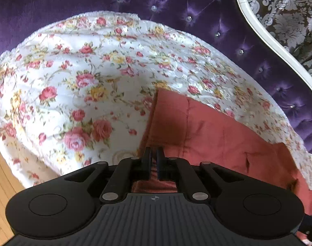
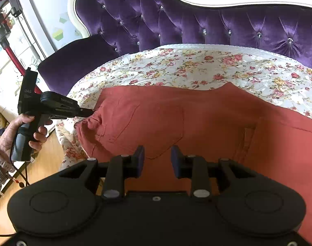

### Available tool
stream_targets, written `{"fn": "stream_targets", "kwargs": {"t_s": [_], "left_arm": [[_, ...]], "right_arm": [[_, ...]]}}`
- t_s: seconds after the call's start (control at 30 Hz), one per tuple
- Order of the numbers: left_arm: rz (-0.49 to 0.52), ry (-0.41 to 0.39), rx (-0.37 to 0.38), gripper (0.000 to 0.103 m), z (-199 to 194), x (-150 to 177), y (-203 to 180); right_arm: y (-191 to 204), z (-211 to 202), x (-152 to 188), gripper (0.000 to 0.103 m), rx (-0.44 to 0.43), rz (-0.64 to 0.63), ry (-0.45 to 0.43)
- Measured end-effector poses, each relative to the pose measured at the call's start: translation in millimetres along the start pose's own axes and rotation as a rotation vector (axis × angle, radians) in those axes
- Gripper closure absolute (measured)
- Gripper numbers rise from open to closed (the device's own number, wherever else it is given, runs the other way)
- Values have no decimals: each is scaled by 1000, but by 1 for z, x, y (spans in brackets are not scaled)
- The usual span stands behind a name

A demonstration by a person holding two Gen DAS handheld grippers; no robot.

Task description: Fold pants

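Note:
Rust-red pants (image 2: 176, 119) lie spread on a floral quilt (image 2: 197, 65), waist end to the left and legs running off to the right. In the left wrist view the pants (image 1: 207, 127) fill the lower right. My left gripper (image 1: 154, 153) is shut on the waist edge of the pants; it also shows in the right wrist view (image 2: 88, 112), pinching the bunched waistband at the left. My right gripper (image 2: 157, 155) is open and empty, just above the seat of the pants near a back pocket.
The quilt covers a seat with a purple tufted velvet backrest (image 2: 197, 20) framed in white (image 2: 227, 0). Wood floor (image 2: 47, 164) lies at the lower left. A red-handled vacuum (image 2: 10, 57) and white cabinets stand at the far left.

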State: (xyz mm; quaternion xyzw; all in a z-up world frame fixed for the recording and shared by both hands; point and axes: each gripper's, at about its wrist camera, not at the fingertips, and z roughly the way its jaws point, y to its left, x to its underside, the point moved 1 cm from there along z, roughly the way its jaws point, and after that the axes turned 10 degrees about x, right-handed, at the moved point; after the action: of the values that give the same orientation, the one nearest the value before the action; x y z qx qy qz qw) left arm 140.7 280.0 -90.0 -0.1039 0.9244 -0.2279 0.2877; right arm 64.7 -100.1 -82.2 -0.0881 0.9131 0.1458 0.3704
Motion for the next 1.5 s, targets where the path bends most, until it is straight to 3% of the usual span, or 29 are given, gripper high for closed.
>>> {"fn": "stream_targets", "kwargs": {"t_s": [0.27, 0.47, 0.63, 0.8, 0.87, 0.93, 1.03, 1.2, 1.5], "left_arm": [[8, 51, 5, 99, -8, 1, -4], [22, -49, 19, 99, -24, 10, -12], [184, -166, 49, 99, -47, 31, -33], [280, -143, 71, 97, -50, 49, -49], [288, -132, 62, 92, -48, 55, -52], [288, -133, 39, 77, -47, 58, -52], [263, -124, 55, 65, -45, 61, -45], [203, -130, 71, 63, -43, 62, -32], [182, -95, 55, 45, -42, 66, -22]], "right_arm": [[3, -5, 1, 62, -21, 5, -17], [6, -9, 0, 60, -33, -8, -37], [10, -9, 1, 60, -43, -13, -33], [11, -3, 3, 60, -52, -9, -11], [13, -2, 4, 60, -52, -14, -5], [14, 0, 4, 60, -53, -17, -1], [15, 2, 3, 60, -55, -20, 4], [17, 6, 2, 60, -56, -22, 13], [17, 9, 1, 60, -63, -22, 21]]}}
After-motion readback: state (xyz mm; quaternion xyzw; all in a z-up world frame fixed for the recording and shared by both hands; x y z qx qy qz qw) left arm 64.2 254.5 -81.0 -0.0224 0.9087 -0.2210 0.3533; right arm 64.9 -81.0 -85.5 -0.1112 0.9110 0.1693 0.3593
